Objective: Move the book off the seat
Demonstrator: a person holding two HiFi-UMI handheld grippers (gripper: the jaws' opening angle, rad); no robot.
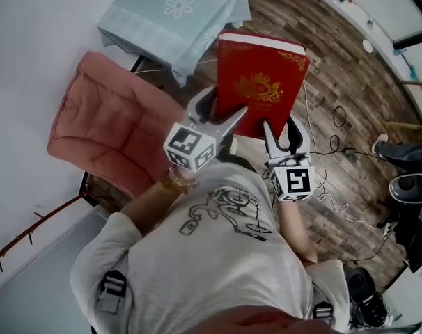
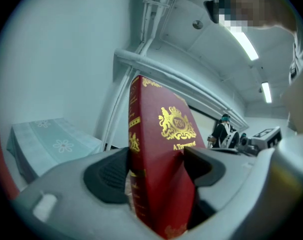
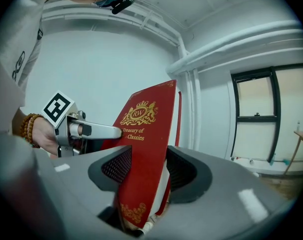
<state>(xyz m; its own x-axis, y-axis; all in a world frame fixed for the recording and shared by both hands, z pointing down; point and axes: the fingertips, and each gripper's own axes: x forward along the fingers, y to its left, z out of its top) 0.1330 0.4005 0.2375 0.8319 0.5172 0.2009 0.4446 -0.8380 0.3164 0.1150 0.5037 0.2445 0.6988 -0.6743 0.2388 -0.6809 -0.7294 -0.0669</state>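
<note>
Both of my tongs are clenched on the book point(image 1: 262, 82). The left tongs point(image 1: 228, 108) bite the near edge on the spine side. The right tongs point(image 1: 283, 132) bite the same edge toward the page side. In each gripper view the dark pads press on the two red covers, with the book's thickness filling the gap between them.

The book is in the air, straight ahead of both tongs. Its long axis runs away from me, from the clamped near edge out to the free far edge, and its gold-crested cover is tilted up toward my head. It touches nothing but the pads.

The pink seat point(image 1: 106, 127) lies off to the left of the left tongs and lower down, well clear of the book, so I judge the lift-off itself done and only the set-down left. The counter point(image 1: 170, 9) under its pale flowered cloth stands ahead and to the left, nearer the left tongs than the right. Under the book, and to the right of the right tongs, is bare wood floor point(image 1: 340, 75). If the counter is the goal, I would lead with the left side and carry the far edge across first. With so much of the book reaching out beyond the pads, I expect it will want to droop at the far end.
</note>
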